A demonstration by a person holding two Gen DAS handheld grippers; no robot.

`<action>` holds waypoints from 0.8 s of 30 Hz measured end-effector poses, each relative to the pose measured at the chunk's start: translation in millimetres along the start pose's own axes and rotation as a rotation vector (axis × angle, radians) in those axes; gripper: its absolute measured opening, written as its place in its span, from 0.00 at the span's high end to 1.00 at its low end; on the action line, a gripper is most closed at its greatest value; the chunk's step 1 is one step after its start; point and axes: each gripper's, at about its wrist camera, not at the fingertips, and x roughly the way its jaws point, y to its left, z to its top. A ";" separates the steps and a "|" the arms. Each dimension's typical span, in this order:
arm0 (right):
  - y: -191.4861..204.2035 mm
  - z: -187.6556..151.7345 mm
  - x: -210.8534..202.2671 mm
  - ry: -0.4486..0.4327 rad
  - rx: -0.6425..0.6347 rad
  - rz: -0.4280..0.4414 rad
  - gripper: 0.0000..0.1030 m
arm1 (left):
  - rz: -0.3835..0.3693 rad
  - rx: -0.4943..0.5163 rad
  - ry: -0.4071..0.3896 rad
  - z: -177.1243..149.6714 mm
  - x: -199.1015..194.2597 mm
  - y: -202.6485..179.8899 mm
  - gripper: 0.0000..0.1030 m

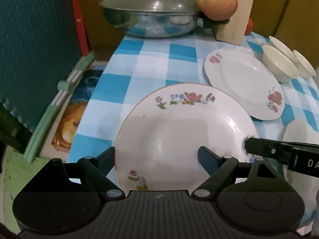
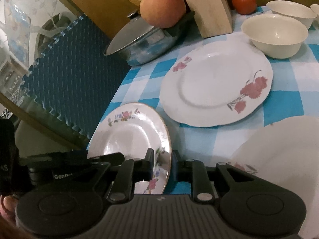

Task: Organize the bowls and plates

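A gold-rimmed floral plate point(image 2: 131, 139) is held tilted, clamped at its rim by the right tool point(image 2: 163, 165), beside the rose plate point(image 2: 215, 87); the left tool point(image 1: 157, 157) stands apart. Bowls point(image 2: 275, 33) remain unstacked.

Home dining table: checked tablecloth point(image 1: 151, 59), lidded pot point(image 1: 149, 16), apple point(image 2: 162, 8), plates.

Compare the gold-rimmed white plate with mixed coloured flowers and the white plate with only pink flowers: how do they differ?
The gold-rimmed plate is tilted up, clamped at its rim by the right gripper; the pink-flower plate lies flat on the checked tablecloth. The first carries mixed flowers and a gold edge; the second only pink blooms. Both are white.
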 end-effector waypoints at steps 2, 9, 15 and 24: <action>-0.3 0.1 -1.0 0.002 0.004 -0.005 0.83 | 0.001 -0.001 0.004 0.0 -0.4 -1.9 0.12; 1.3 2.3 -13.3 -0.023 0.007 -0.010 0.83 | -0.016 -0.012 -0.019 1.5 -6.4 -4.8 0.12; 0.1 3.6 -22.1 -0.031 0.014 -0.031 0.83 | -0.027 -0.005 -0.025 3.8 -9.1 -12.0 0.12; -6.4 2.5 -42.4 -0.049 0.043 -0.072 0.83 | -0.072 0.019 -0.026 6.3 -11.3 -28.3 0.12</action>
